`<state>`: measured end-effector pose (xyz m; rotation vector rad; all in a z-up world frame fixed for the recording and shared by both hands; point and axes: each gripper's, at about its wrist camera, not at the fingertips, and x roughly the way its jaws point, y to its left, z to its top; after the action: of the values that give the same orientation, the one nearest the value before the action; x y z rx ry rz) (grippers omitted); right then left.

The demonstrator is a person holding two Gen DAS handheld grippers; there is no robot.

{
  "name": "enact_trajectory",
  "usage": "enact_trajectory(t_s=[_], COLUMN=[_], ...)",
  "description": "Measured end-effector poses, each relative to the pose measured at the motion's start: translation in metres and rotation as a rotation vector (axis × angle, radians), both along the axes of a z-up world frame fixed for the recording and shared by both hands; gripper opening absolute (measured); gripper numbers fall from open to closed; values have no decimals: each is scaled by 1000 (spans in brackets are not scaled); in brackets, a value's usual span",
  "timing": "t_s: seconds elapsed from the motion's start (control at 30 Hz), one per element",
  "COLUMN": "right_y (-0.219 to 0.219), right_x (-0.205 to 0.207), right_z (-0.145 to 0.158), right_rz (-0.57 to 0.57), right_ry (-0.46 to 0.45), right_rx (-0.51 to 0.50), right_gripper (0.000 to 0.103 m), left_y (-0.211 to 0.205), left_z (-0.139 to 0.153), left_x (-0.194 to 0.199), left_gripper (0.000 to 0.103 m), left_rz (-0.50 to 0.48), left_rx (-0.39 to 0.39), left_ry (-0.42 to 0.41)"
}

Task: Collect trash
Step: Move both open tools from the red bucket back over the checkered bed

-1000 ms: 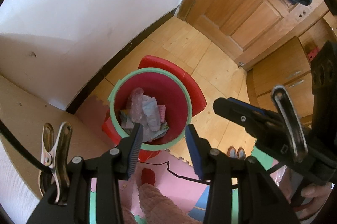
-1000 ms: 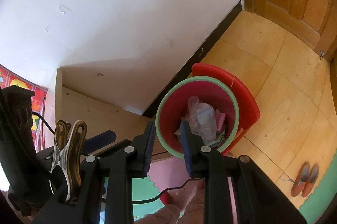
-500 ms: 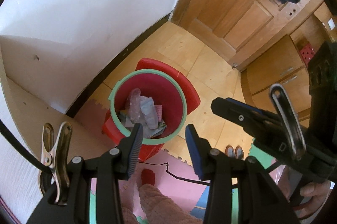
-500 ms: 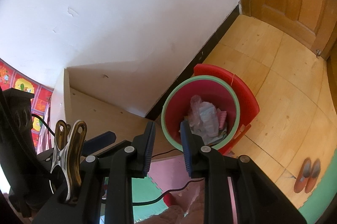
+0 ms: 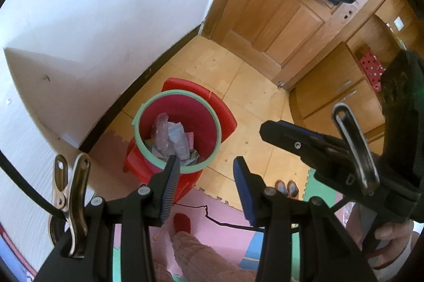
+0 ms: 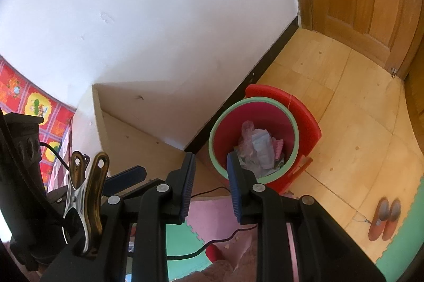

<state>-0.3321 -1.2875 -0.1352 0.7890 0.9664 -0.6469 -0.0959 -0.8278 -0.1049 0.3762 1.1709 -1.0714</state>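
The left gripper (image 5: 204, 176) hangs high over the floor with its jaws apart and nothing between them; the right gripper (image 6: 209, 176) points down the same way, its jaws a narrower gap apart and also empty. In the left view the right gripper shows at the right edge with a hand (image 5: 389, 237) around its handle. Below both sits the bin (image 5: 177, 130), red with a pale green rim, close to the dark skirting where the white wall meets the wooden floor (image 5: 254, 101). It stands against a red stool or lid (image 6: 299, 112) behind it; which of the two I cannot tell. The trash (image 6: 258, 146), crumpled clear plastic and paper wrappers, lies inside the bin on the side nearest the grippers, well below the rim. With both grippers empty and the bin already holding waste, the step in hand looks like moving off to find the next piece. To do it well, sweep the view over the foam mats (image 6: 182, 242) at the floor's near edge and the open boards toward the door (image 5: 278, 16). Steer clear of the black cable (image 5: 212, 215) trailing across the pink mat and of the slippers (image 6: 384, 218), which are likely not trash. Come down over any scrap with jaws wide enough to straddle it, since thin wrappers slip from a shallow pinch.
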Motion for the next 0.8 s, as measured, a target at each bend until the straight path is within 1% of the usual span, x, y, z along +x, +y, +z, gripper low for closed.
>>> enact_trajectory(t_s=[0.43, 0.63, 0.8], right_y=[59, 88, 112], right_x=[12, 20, 30], right_z=[44, 60, 70], right_rz=[64, 85, 107], right_ry=[-39, -59, -77], right_rx=[-73, -93, -107], right_gripper=[25, 25, 25], left_y=[62, 96, 126], left_z=[42, 59, 75], left_x=[-9, -12, -9], left_gripper=[44, 44, 44], left_rz=[20, 50, 77], left_rx=[-50, -50, -57], left_ry=[-33, -56, -91])
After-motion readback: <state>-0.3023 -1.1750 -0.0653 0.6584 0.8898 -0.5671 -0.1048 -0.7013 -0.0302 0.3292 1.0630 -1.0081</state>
